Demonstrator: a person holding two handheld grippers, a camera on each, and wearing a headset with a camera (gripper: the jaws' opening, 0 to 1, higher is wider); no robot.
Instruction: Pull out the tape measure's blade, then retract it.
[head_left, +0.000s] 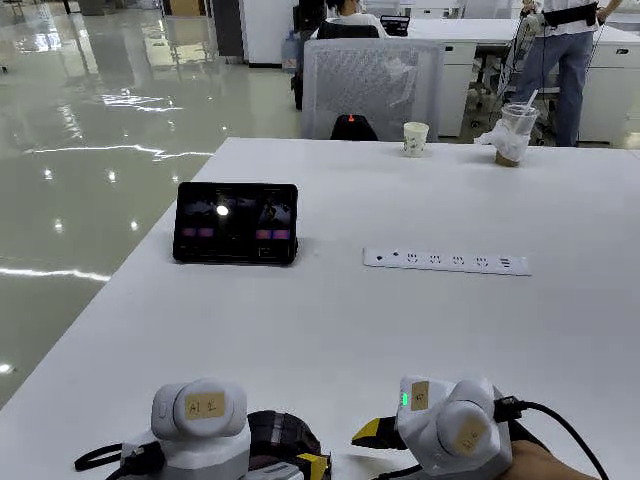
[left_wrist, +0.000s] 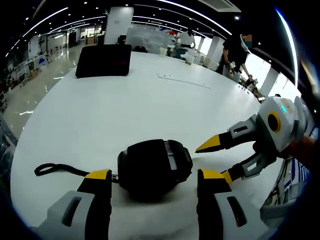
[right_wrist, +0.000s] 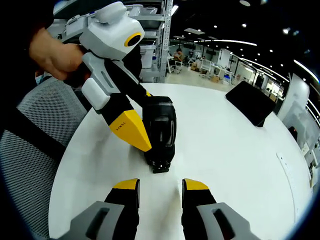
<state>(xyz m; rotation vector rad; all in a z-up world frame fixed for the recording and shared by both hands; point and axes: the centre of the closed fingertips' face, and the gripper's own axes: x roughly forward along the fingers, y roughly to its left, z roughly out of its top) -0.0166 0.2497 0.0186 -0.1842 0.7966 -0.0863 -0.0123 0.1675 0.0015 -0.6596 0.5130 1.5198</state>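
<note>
A black tape measure (left_wrist: 155, 167) lies on the white table (head_left: 340, 330) near its front edge, with its black wrist strap (left_wrist: 55, 170) trailing to the left. No blade shows outside the case. My left gripper (left_wrist: 156, 176) is open, its yellow-tipped jaws standing on either side of the case with small gaps. In the right gripper view its yellow finger (right_wrist: 131, 130) sits right beside the tape measure (right_wrist: 160, 132). My right gripper (right_wrist: 161, 186) is open with nothing between its jaws, pointing at the case's end from a short distance. In the head view the tape measure (head_left: 285, 440) lies between both grippers.
A dark tablet (head_left: 236, 222) stands at the table's left, and a white power strip (head_left: 445, 262) lies mid-table. A paper cup (head_left: 415, 137) and a plastic cup (head_left: 515, 130) stand at the far edge. Behind are a mesh chair (head_left: 370, 85) and a standing person (head_left: 570, 50).
</note>
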